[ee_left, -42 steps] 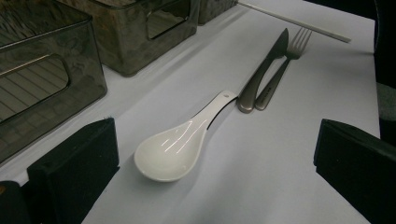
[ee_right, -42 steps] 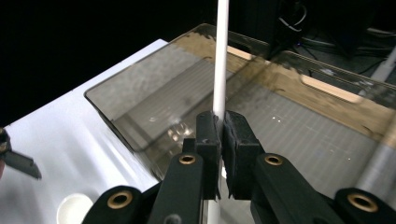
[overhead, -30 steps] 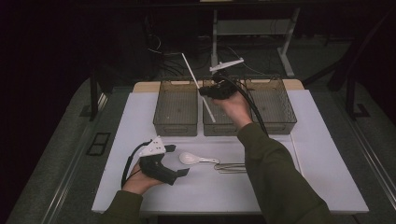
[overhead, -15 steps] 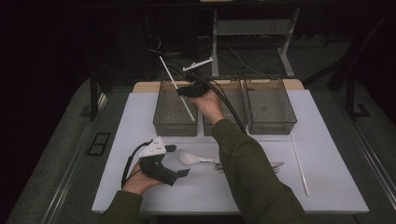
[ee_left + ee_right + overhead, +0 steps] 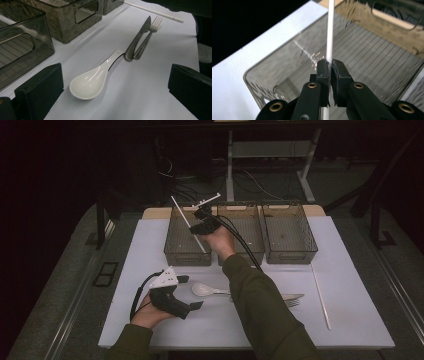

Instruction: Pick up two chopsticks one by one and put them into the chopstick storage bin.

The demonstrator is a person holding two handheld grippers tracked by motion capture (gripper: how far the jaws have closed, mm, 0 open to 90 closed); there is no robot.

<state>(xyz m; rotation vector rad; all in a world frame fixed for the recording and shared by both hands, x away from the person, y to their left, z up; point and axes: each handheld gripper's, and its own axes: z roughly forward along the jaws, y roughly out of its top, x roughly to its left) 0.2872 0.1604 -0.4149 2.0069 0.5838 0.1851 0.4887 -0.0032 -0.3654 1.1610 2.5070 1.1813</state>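
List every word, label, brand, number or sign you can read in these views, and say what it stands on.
None: no readable text in any view.
The three bins, white spoon, knife, fork and both white sticks, the one in the right gripper and the one on the table, carry no lettering.
The left gripper and its grey plate show no marking either.
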